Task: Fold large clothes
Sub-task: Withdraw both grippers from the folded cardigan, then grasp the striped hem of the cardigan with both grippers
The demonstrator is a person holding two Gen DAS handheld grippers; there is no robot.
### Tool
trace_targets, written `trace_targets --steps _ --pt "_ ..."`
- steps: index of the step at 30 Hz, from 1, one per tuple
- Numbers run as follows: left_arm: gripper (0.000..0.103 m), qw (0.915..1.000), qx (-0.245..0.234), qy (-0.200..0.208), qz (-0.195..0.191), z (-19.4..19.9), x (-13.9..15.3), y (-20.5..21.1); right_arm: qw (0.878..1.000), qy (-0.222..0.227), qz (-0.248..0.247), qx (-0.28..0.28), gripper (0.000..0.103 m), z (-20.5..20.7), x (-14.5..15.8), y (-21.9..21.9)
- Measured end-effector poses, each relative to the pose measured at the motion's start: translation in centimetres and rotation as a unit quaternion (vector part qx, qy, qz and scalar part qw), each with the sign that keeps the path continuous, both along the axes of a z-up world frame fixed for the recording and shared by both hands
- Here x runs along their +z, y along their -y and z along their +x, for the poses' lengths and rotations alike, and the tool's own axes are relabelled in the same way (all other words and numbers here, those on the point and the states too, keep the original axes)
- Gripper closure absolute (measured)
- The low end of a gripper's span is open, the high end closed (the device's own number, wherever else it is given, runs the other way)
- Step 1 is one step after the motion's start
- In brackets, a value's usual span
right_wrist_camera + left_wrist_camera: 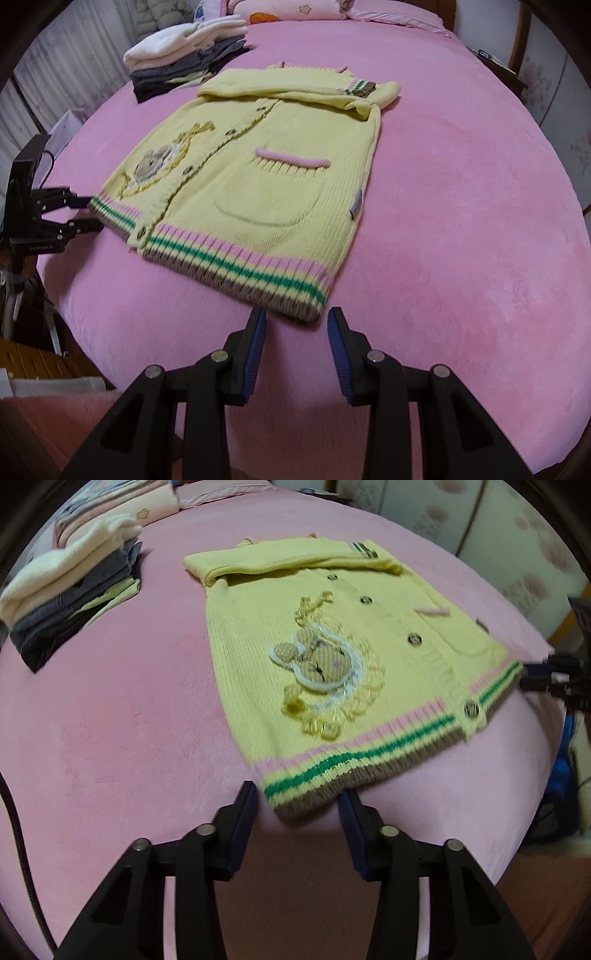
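A yellow knitted cardigan (332,635) (258,158) lies flat on the pink bed cover (110,720), sleeves folded across its top. It has a rabbit patch (317,661), buttons and a pink, green and brown striped hem (369,753). In the left wrist view my left gripper (299,792) straddles the hem's near left corner, its jaws apart and the pads clear of the knit. In the right wrist view my right gripper (297,314) straddles the hem's other corner (306,314) in the same way, also open. Each gripper shows at the edge of the other view: left gripper (85,214), right gripper (532,675).
A stack of folded clothes (74,590) (184,55), white on top and dark below, sits on the bed beyond the cardigan's left side. Pillows (295,11) lie at the head. The bed edge drops off just below the hem, with boxes (37,365) on the floor.
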State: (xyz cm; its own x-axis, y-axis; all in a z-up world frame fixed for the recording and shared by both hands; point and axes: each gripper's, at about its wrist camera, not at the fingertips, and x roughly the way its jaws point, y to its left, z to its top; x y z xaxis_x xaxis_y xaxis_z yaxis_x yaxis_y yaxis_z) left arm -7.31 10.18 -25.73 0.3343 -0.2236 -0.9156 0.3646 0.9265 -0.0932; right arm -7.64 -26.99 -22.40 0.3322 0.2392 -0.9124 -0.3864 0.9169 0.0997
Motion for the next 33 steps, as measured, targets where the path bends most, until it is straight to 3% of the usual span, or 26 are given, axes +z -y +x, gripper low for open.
trace_targets --steps 2,3,8,14,20,23,28,33 --pt "0.094 0.9997 0.01 -0.007 -0.019 0.5 -0.2 0.0 1.0 0.004 0.0 -0.001 0.079 0.1 -0.2 -0.2" --pt "0.095 0.9995 0.019 -0.008 -0.023 0.7 -0.3 0.0 1.0 -0.002 0.0 0.005 0.099 0.2 -0.4 -0.3" --pt "0.098 0.9958 0.075 -0.012 -0.052 1.1 0.8 -0.9 1.0 0.013 0.01 -0.009 0.1 0.1 0.7 -0.2" --pt "0.099 0.98 0.165 -0.02 -0.11 3.7 5.4 -2.6 0.996 0.036 0.067 -0.051 0.1 2.0 5.3 0.4" --pt "0.1 0.9635 0.228 -0.038 -0.136 9.1 8.7 -3.4 0.991 0.045 0.1 -0.078 0.1 7.4 8.9 0.4" --pt "0.1 0.9605 0.242 -0.039 -0.132 12.3 9.5 -3.2 0.989 0.047 0.112 -0.086 0.1 10.8 9.9 0.8" --pt "0.1 0.9447 0.29 -0.06 -0.14 20.0 9.0 -3.9 0.985 0.033 0.129 -0.108 0.1 17.8 9.8 1.7" --pt "0.099 0.9338 0.325 -0.065 -0.136 27.8 5.9 -4.0 0.979 0.005 0.14 -0.149 0.1 25.4 6.7 2.9"
